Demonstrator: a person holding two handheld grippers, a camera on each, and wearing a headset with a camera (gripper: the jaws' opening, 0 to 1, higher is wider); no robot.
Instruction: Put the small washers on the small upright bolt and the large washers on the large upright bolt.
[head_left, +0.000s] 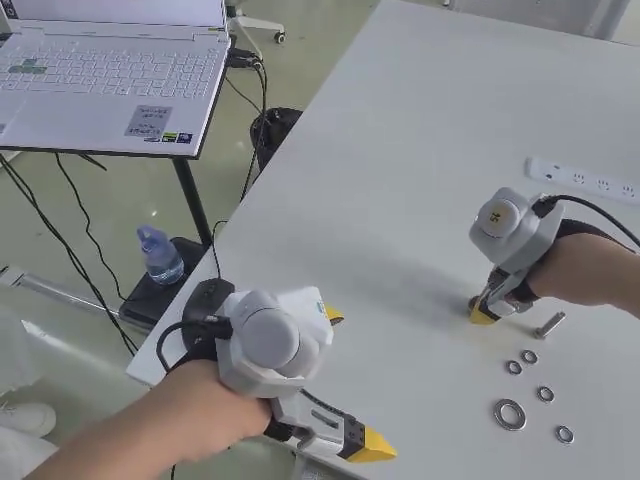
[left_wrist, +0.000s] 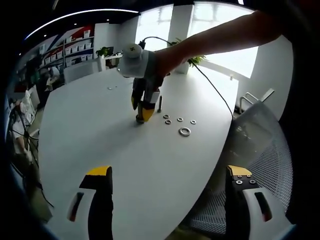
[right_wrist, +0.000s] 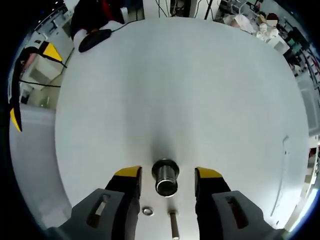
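The large bolt (right_wrist: 166, 181) stands upright on the white worktop (head_left: 420, 150), dark-shanked with a shiny top. It sits between the jaws of the right hand-held gripper (right_wrist: 167, 173), which are spread to either side of it. A strip of worktop shows on each side, so they are not touching it. Just beside that gripper is the small bolt (head_left: 549, 324); it looks to be standing upright too, though from the head view I can't be sure. Near it, loose on the worktop, lie four small washers (head_left: 529, 356) in a scattered line, with one large washer (head_left: 509, 413) flat among them.

The left hand-held gripper (left_wrist: 169, 171) hangs well apart at the worktop's near edge, its yellow-tipped jaws wide open and holding nothing.

Farther back a white power strip (head_left: 585, 180) lies on the worktop. Off to the side an open laptop (head_left: 110, 70) rests on a stand; the stickers on its palm rest are too small to read. A clear water bottle (head_left: 158, 255) stands below it.
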